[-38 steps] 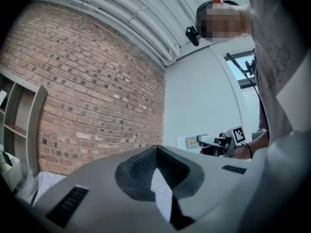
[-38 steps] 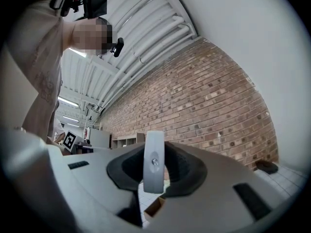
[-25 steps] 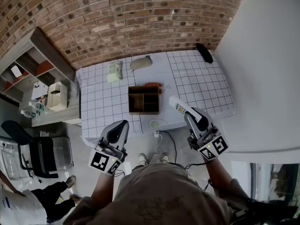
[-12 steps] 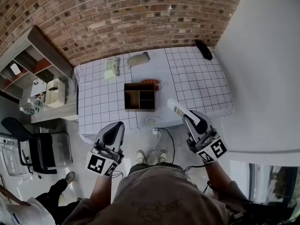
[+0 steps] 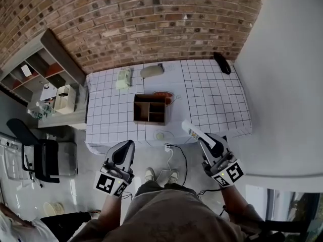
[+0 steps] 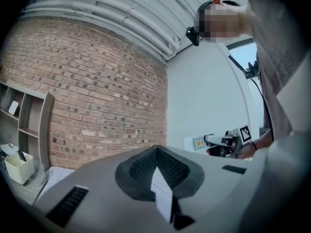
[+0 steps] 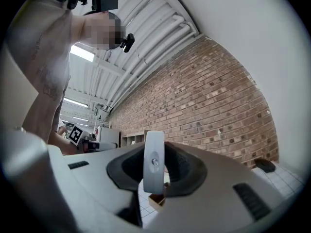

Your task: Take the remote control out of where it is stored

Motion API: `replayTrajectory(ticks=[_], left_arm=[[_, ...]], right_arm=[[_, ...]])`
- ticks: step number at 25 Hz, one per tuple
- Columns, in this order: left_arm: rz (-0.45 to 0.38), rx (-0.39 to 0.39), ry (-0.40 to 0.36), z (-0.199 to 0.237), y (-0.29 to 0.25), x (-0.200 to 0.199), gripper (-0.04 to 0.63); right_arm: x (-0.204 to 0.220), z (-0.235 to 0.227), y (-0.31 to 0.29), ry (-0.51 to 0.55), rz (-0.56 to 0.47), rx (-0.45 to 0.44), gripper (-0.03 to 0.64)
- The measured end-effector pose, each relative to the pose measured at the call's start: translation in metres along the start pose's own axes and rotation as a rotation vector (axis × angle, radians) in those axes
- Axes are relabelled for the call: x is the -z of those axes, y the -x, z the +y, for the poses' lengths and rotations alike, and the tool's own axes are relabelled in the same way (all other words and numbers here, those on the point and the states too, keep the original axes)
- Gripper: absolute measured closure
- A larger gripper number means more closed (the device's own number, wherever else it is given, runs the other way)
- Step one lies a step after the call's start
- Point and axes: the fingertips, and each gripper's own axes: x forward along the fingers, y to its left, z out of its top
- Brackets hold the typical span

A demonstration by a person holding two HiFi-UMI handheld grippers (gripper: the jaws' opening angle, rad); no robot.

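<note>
Both grippers have drawn back from the table (image 5: pixel 217 95) — the right gripper (image 5: pixel 204 139) clamps the remote (image 5: pixel 190 129), well clear of the box (image 5: pixel 149 109), the left gripper (image 5: pixel 126 149) closed, empty — so extraction looks done; next, probably a spot to set it down.

grey-brown t-shirt (image 5: pixel 171 216), pale grey left gripper (image 5: pixel 127 144), right gripper (image 5: pixel 203 139), black-and-white marker cubes (image 5: pixel 110 183)

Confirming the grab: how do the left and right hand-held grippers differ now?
The left hand-held gripper has its jaws together; the right hand-held gripper has its jaws held apart. Left is empty; right clamps the slim white remote control, which juts ahead. Both hover short of the white gridded table.
</note>
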Motion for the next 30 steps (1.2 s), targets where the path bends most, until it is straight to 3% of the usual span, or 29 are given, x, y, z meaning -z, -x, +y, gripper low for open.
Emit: replayTrajectory(ticks=[13, 30], left_arm=[[0.004, 0.035, -0.028, -0.025, -0.001, -0.006, 0.591], [0.009, 0.05, 0.005, -0.005, 0.055, 0.004, 0.591]], right_arm=[[-0.006, 0.008, 0.036, 0.0, -0.019, 0.032, 0.534], [-0.006, 0.056, 0.039, 0.034, 0.012, 0.076, 0.534]])
